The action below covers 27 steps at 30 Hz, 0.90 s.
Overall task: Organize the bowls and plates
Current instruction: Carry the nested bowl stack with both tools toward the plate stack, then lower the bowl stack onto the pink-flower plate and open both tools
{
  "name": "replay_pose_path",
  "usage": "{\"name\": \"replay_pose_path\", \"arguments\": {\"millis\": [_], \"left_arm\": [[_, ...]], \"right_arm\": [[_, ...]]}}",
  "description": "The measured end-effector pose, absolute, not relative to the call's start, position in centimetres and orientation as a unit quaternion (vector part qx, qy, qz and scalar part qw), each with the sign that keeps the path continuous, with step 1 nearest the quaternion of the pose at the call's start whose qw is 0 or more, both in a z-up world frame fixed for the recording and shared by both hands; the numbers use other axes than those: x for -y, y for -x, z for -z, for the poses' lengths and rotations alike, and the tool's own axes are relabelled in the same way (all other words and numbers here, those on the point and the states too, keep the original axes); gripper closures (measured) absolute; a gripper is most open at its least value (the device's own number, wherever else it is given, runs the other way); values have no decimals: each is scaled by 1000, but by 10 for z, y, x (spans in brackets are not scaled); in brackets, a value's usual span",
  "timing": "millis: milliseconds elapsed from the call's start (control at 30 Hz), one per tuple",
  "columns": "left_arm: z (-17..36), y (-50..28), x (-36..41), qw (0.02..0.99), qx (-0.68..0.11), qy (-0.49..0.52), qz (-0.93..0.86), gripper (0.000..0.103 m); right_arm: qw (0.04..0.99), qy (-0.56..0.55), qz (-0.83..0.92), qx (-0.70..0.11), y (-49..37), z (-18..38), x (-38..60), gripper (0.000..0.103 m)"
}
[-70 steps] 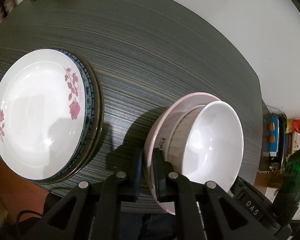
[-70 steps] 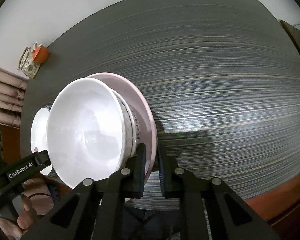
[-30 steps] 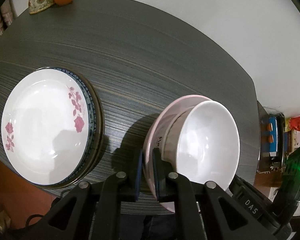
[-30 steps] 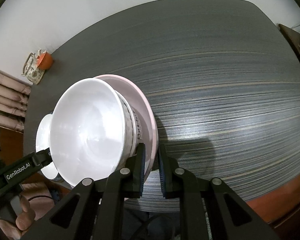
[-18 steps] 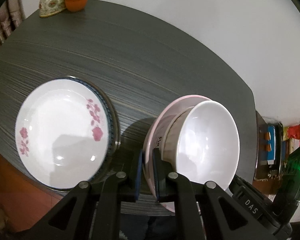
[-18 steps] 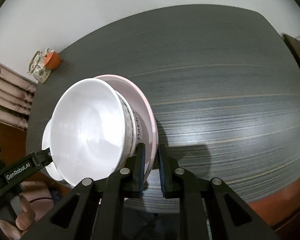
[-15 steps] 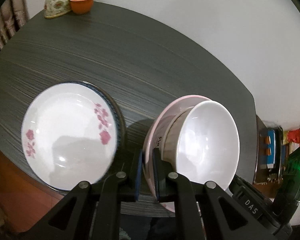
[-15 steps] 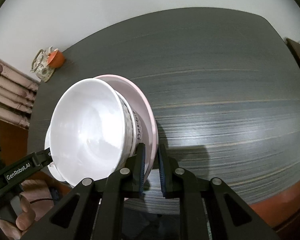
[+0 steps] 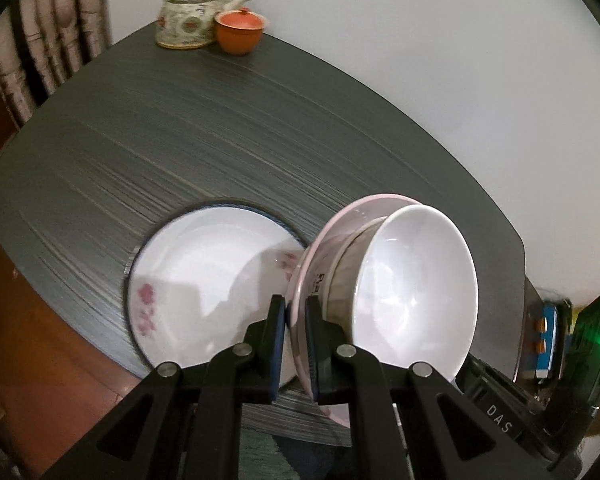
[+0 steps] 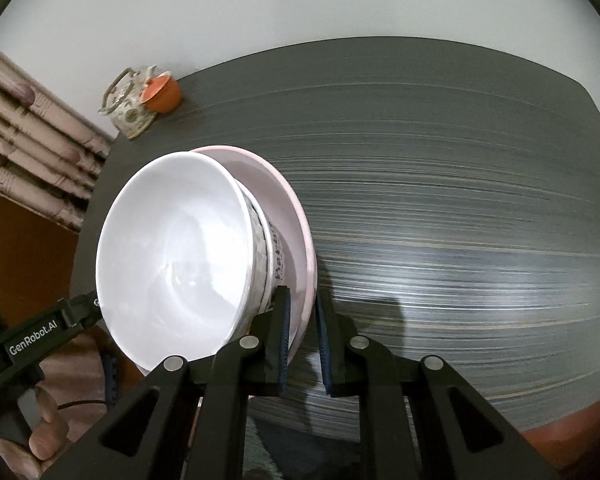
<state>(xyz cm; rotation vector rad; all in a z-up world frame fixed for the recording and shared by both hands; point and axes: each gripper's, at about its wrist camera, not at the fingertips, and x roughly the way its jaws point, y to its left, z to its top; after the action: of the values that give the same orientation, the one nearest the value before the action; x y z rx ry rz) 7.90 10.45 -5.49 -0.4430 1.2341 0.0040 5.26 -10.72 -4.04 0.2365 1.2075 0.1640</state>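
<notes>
Pink rim in the left gripper (image 9: 296,344): its two black jaws are clamped on the near edge of the pink plate (image 9: 320,256), one pad on each face of the rim.
Pink rim in the right gripper (image 10: 302,340): its jaws are likewise pinched narrow on the opposite edge of that plate (image 10: 300,216), so the plate is held between the two tools, clear of the table.
White bowl (image 9: 416,292): it sits on the pink plate, stacked in a second bowl whose pale outer wall carries dark print; the load appears tilted in both views, the white inside of the top bowl (image 10: 172,264) facing the cameras.
Where the load is: in the left wrist view the pink rim overlaps the right edge of the floral plate (image 9: 204,280), above it.
Floral plate: white with pink flowers, uppermost of a stack whose blue-patterned rim shows beneath it; it lies near the front edge of the table (image 9: 220,140).
Table: dark grey with fine streaked grain, rounded corners, bare across the wide stretch in the right wrist view (image 10: 460,200).
Far corner: a patterned teapot (image 9: 188,12) with an orange cup (image 9: 239,32) just beside it, against the pale wall.
Hand (image 10: 40,432): fingers wrapped on the left tool's grip, low left in the right wrist view.
Blur: the floral plate and table grain are smeared.
</notes>
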Motion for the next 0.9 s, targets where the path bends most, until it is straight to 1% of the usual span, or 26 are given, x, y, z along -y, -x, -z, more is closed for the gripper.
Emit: {"name": "replay_pose_path", "arguments": {"millis": [233,433,900], "left_arm": [[59,-71,-141,790,-570,224,-29,95],[66,-61,-170,783,-573,237,-49,95],[79,-56,-189,774,-577,254,-57,95]], "right_arm": [[810,-94,-101,-569,-60,42,69,89],[800,-81,-119,-582,-63,54,35,89],[794,-67,-121,-593,-65,71,7,89]]}}
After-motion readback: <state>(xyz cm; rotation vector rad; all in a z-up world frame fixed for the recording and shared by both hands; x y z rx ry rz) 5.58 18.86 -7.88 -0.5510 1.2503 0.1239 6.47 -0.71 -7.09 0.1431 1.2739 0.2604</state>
